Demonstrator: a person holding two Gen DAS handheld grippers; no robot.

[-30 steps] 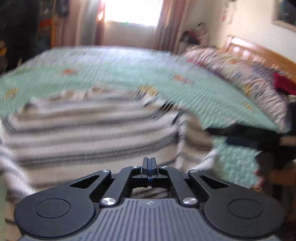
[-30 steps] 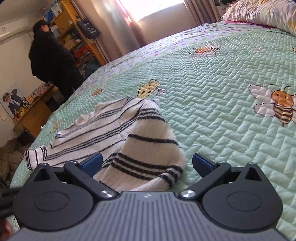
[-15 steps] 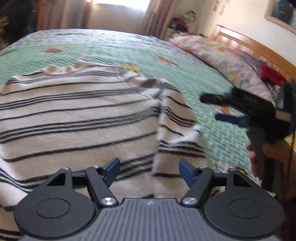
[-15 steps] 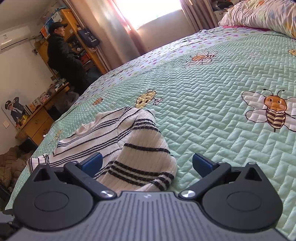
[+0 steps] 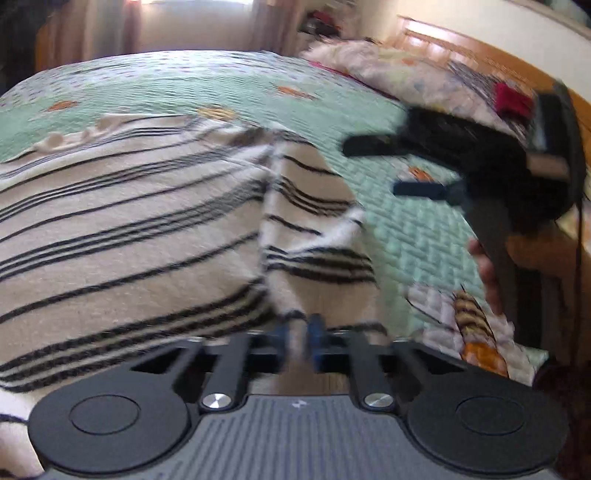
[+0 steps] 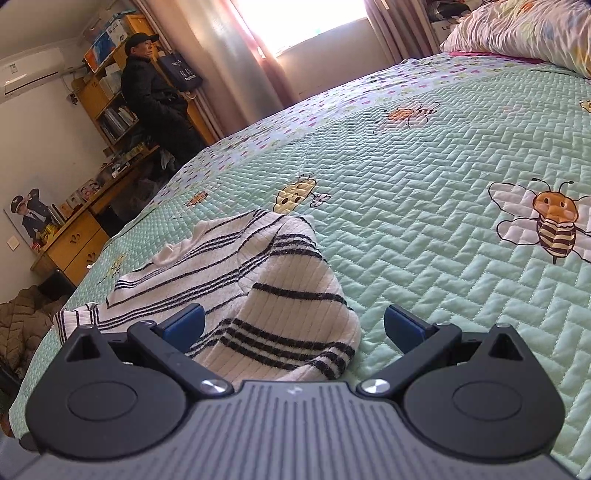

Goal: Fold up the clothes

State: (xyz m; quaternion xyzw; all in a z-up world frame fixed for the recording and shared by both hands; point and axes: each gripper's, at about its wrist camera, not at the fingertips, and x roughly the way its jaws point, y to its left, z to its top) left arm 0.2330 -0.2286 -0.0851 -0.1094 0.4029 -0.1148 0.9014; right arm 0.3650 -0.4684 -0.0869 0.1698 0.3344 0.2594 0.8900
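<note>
The left tongs (image 5: 298, 341) are pinched on the near edge of a striped sweater (image 5: 140, 236), which spreads ahead and leftward over the bed (image 5: 413, 236). Ahead to the right, the right tongs (image 5: 406, 170) hang parted above the quilt, apart from the sweater. The view is blurred.

The bed (image 6: 424, 206) is covered edge to edge by a mint-green quilted bedspread (image 6: 461, 155) printed with bees, its far edge strewn with small coloured dots. A white sweater with black stripes (image 6: 236, 273) lies flat on it near the bed's near left corner, one sleeve (image 6: 295, 317) folded over toward the near edge. At the head end rests a floral pillow or rolled duvet (image 6: 524, 33), too partial to tell which.
</note>
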